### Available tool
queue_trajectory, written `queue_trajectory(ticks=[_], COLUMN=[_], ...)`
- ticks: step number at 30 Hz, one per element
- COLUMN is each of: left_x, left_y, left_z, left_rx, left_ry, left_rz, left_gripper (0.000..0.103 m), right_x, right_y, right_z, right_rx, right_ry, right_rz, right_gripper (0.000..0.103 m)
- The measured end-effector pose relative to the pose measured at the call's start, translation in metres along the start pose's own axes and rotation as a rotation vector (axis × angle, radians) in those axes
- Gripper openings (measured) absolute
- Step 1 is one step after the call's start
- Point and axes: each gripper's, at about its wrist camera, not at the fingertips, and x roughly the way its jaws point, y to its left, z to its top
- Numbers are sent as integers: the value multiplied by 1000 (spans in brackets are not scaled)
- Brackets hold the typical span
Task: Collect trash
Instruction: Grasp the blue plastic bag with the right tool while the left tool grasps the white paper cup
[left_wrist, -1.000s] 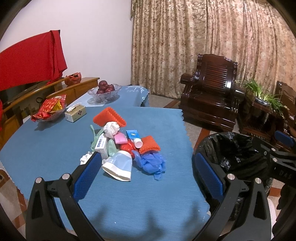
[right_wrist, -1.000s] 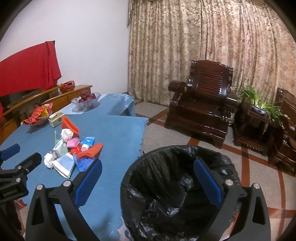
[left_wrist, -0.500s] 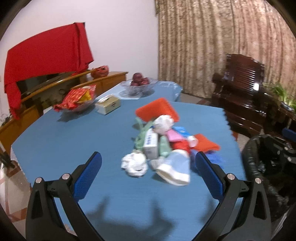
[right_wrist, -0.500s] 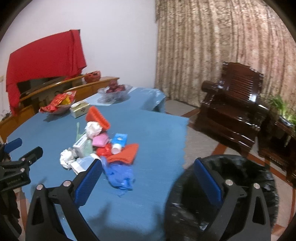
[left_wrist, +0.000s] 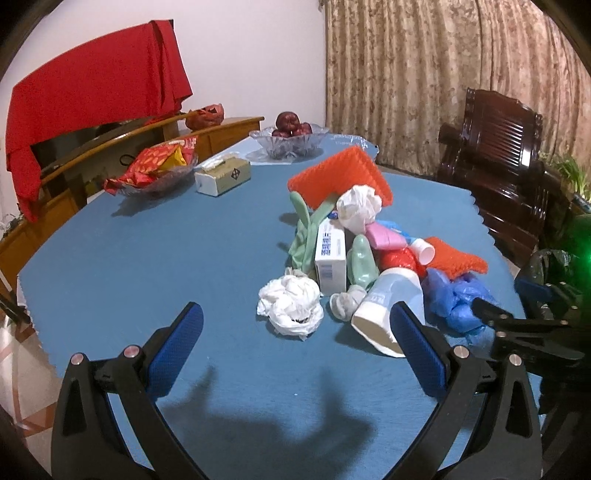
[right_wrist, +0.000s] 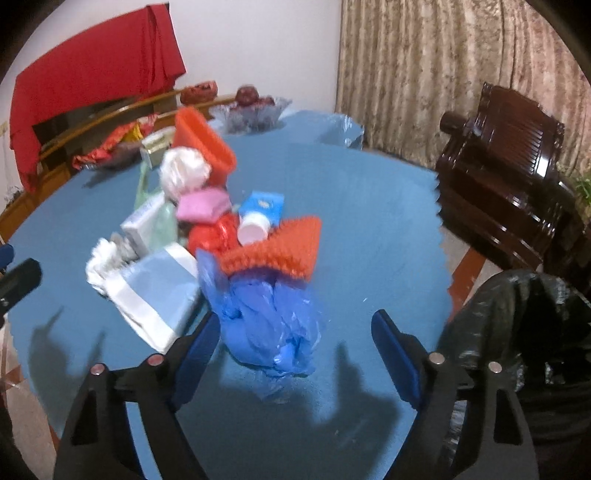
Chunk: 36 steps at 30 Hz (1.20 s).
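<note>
Right claw (right_wrist: 293, 334) is closing in, jaws still apart, around the crumpled blue plastic bag (right_wrist: 269, 325) lying on the blue-clothed table (right_wrist: 369, 229) at the near edge of the trash pile; pads not touching it. Left claw (left_wrist: 295, 339) is hanging wide open, empty, just short of the crumpled white tissue wad (left_wrist: 290, 304). Black-lined bin (right_wrist: 524, 332) is standing beside the table.

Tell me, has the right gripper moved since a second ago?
Yes. The right gripper swung away from the black-lined trash bin, now at its right, and closed in on the blue plastic bag. Its fingers have just been closing, nothing gripped yet.
</note>
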Motion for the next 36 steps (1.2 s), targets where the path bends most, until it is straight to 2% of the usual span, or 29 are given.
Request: queue_trajectory(ticks=[2, 4, 8, 11, 14, 22, 25, 28, 30, 36], left_x=[6, 12, 23, 32, 39, 61, 69, 75, 74, 58], left_y=[-2, -4, -13, -21, -28, -49, -53, -56, -58, -63], left_z=[-2, -3, -7, -9, -11, -15, -15, -15, -15, -15], left_rx=[0, 4, 8, 15, 25, 22, 23, 19, 21, 29], left_ry=[11, 20, 41, 59, 82, 112, 125, 142, 147, 124], left_rz=[-11, -23, -44, -60, -80, -127, -146, -173, -178, -197], left_gripper=[98, 97, 95, 91, 81, 75, 68, 53, 34, 19], right_x=[10, 19, 22, 18, 9, -1, -3, -8, -11, -24], right_y=[1, 1, 0, 3, -2, -15, -16, -18, -20, -25], right_z=[-1, -3, -7, -9, -10, -8, -8, -8, -8, -13], right_rx=[-3, -11, 2, -22, -16, 3, -3, -1, 6, 20], right_ry=[16, 43, 77, 75, 68, 69, 66, 61, 59, 52], right_rz=[3, 37, 152, 161, 155, 139, 137, 137, 138, 137], right_gripper=[80, 72, 43, 38, 37, 37, 37, 37, 37, 38])
